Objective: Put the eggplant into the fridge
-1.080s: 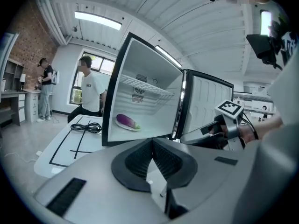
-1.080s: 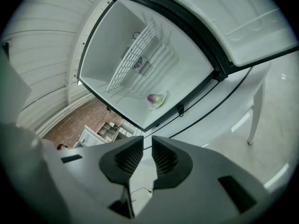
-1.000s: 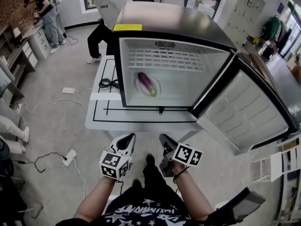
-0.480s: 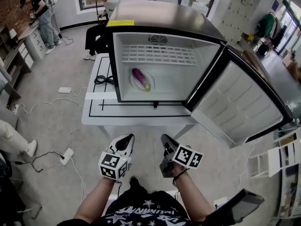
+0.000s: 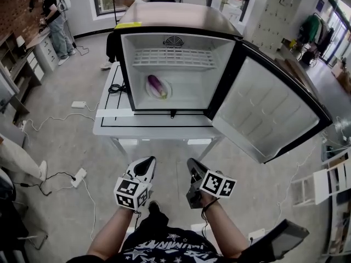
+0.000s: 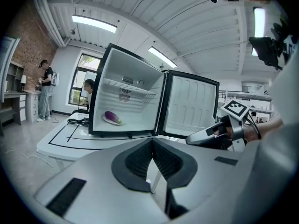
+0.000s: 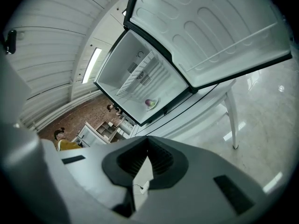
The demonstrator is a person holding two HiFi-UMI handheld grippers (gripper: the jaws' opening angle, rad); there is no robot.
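eggplant (image 5: pixel 156 85) lies on a white plate (image 5: pixel 166 94) on the fridge (image 5: pixel 175 22) floor, left of centre. fridge door (image 5: pixel 269 114) swung wide open to the right. fridge sits on a white table (image 5: pixel 109 126) w/ black lines, and a black cable (image 5: pixel 114 87) is coiled just left of it. l gripper (image 5: pixel 146 163) & r gripper (image 5: pixel 193 164) are held low by the person's body, side by side, well apart from the table. both pairs of jaws are pressed together at the tips, nothing btwn them.
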